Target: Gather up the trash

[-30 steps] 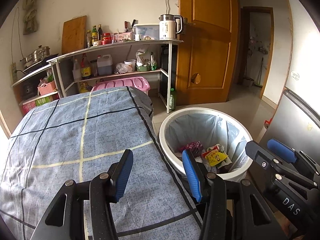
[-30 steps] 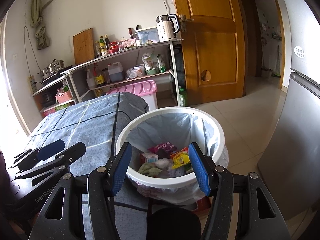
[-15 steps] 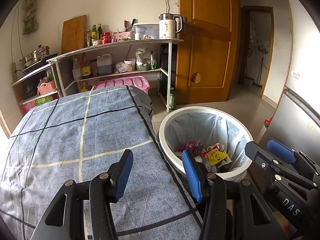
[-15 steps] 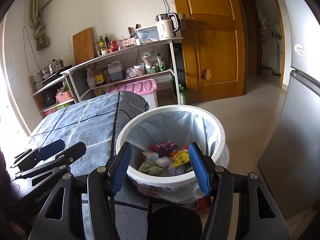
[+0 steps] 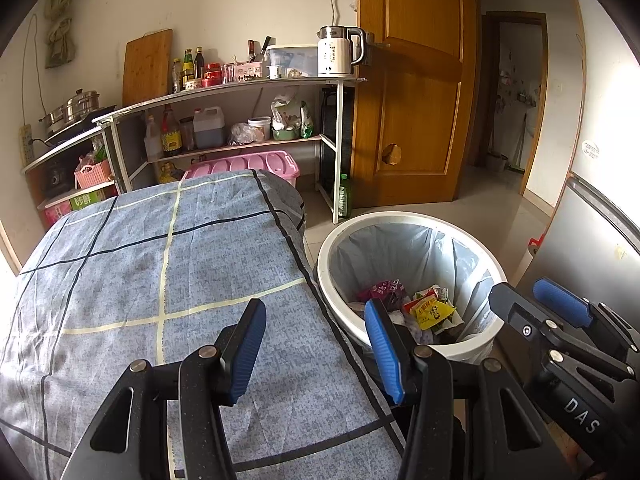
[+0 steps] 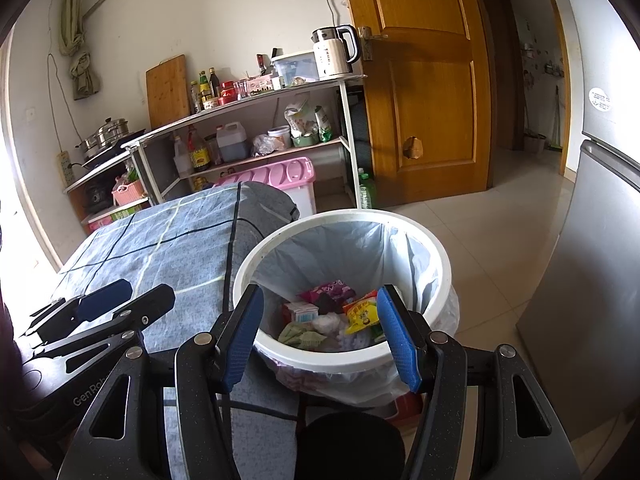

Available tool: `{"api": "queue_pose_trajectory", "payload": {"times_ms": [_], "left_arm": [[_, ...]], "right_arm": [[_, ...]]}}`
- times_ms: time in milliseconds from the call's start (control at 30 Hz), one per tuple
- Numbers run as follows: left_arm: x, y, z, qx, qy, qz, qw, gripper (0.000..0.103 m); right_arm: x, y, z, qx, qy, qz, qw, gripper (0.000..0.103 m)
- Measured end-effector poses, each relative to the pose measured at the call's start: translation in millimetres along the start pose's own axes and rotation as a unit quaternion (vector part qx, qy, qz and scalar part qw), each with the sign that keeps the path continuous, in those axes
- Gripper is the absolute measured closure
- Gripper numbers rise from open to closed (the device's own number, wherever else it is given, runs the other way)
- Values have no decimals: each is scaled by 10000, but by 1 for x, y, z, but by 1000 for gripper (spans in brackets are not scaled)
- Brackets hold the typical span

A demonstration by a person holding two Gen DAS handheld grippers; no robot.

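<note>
A white trash bin (image 5: 408, 220) with a clear liner stands on the floor at the right edge of the table; the right wrist view shows the bin (image 6: 352, 364) close below. Inside lie several wrappers, among them a yellow packet (image 5: 434, 314) (image 6: 362, 315) and a pink wrapper (image 6: 332, 292). My left gripper (image 5: 316, 344) hangs open over the table's right edge, nothing between its blue pads. My right gripper (image 6: 320, 336) stands open above the bin's near rim, also empty. Each gripper shows in the other's view: the right gripper (image 5: 552, 316), the left gripper (image 6: 120, 300).
The table wears a blue checked cloth (image 5: 160, 264). Behind it stand metal shelves (image 5: 240, 92) with bottles, a kettle (image 5: 338, 52) and a pink storage box (image 5: 256, 162). A wooden door (image 5: 416, 100) is at the back, a grey fridge (image 6: 600, 280) at the right, tiled floor (image 6: 500, 232) between.
</note>
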State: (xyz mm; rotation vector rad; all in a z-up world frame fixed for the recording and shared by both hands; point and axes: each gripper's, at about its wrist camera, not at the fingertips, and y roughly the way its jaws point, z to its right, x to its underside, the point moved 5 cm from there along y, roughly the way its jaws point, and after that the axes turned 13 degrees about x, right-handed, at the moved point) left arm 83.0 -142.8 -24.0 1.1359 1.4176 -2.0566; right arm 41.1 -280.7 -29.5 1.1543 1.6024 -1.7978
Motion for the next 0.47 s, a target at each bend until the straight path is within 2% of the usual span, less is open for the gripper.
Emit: {"api": "queue_pose_trajectory", "payload": {"times_ms": [467], "left_arm": [[1, 0, 0, 32, -2, -24, 10000, 52]], "right_arm": [[1, 0, 0, 2, 1, -5, 10000, 43]]}}
